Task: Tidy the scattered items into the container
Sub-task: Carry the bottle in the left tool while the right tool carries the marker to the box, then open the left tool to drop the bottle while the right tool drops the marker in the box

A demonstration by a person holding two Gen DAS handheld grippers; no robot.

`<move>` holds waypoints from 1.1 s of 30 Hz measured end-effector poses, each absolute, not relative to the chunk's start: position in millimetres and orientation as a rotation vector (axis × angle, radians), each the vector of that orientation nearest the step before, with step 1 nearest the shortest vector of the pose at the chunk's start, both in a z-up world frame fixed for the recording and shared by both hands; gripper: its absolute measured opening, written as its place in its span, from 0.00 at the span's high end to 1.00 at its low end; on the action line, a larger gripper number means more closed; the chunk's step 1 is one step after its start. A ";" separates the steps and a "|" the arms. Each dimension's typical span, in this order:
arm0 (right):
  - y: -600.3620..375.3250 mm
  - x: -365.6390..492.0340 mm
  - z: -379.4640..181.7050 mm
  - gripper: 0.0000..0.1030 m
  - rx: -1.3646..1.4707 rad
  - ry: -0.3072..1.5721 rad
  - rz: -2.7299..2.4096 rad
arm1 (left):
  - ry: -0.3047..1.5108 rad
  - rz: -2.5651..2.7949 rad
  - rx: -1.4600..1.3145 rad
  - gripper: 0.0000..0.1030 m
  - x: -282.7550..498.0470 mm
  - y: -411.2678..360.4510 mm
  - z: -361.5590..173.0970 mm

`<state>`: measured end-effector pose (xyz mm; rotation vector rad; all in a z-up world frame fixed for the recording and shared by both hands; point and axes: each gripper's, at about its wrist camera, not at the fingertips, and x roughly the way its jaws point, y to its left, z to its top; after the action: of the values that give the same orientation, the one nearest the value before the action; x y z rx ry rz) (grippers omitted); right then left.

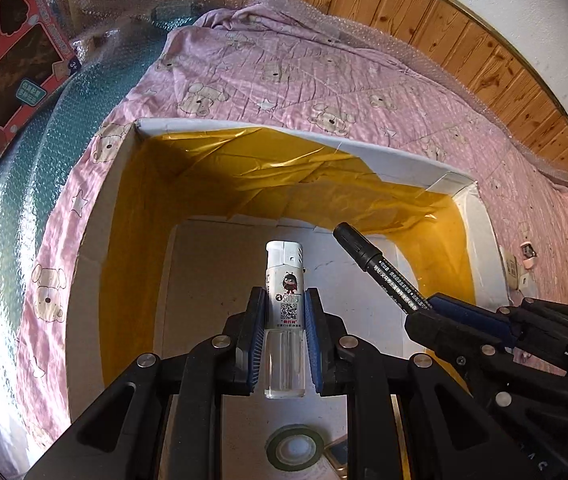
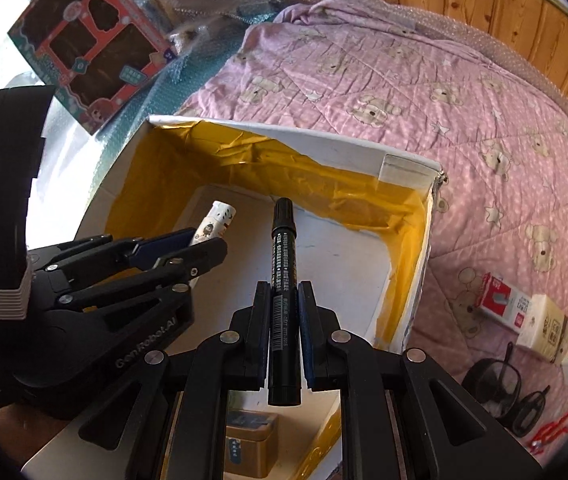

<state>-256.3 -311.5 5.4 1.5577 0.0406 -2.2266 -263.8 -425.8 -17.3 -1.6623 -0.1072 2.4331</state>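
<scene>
While both tools hang over the box (image 1: 404, 162), the left tool (image 1: 284, 312) clamps a lighter (image 1: 285, 280) and the right tool (image 2: 281, 320) clamps a marker (image 2: 282, 248) toward 12 o'clock; lower each before releasing.

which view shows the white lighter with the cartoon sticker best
The left wrist view: the white lighter with the cartoon sticker stands centred and upright between that gripper's pads, label and clear base readable. The right wrist view shows only its white top poking past the left gripper.
</scene>
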 end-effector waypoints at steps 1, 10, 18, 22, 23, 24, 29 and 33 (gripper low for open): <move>-313.3 -258.6 5.3 0.86 1.561 0.055 -2.232 | -0.100 2.435 -1.668 0.80 -266.3 -424.3 -19.4; -320.2 -274.4 1.1 0.86 1.556 0.166 -2.219 | -0.075 2.453 -1.713 0.80 -289.5 -425.9 -32.6; -319.4 -277.6 3.8 0.75 1.522 0.151 -2.232 | -0.248 2.445 -1.745 0.79 -306.6 -441.5 -50.6; -311.4 -267.7 11.1 0.74 1.493 0.104 -2.219 | -0.320 2.466 -1.758 0.50 -302.3 -454.2 -49.6; -308.8 -264.7 12.5 0.74 1.490 0.093 -2.216 | -0.319 2.462 -1.750 0.50 -300.1 -454.8 -47.3; -305.6 -261.4 14.3 0.74 1.485 0.079 -2.213 | -0.310 2.462 -1.746 0.50 -297.8 -454.0 -45.1; -291.9 -241.1 27.9 0.74 1.446 0.003 -2.196 | -0.270 2.495 -1.689 0.50 -281.0 -448.8 -23.8; -283.7 -218.4 40.2 0.74 1.402 -0.064 -2.174 | -0.300 2.512 -1.636 0.50 -261.5 -448.6 -3.1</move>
<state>-218.4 -283.7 40.2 1.4024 -0.0636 -2.1743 -261.5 -448.6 -3.1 -1.6360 -0.3004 2.5117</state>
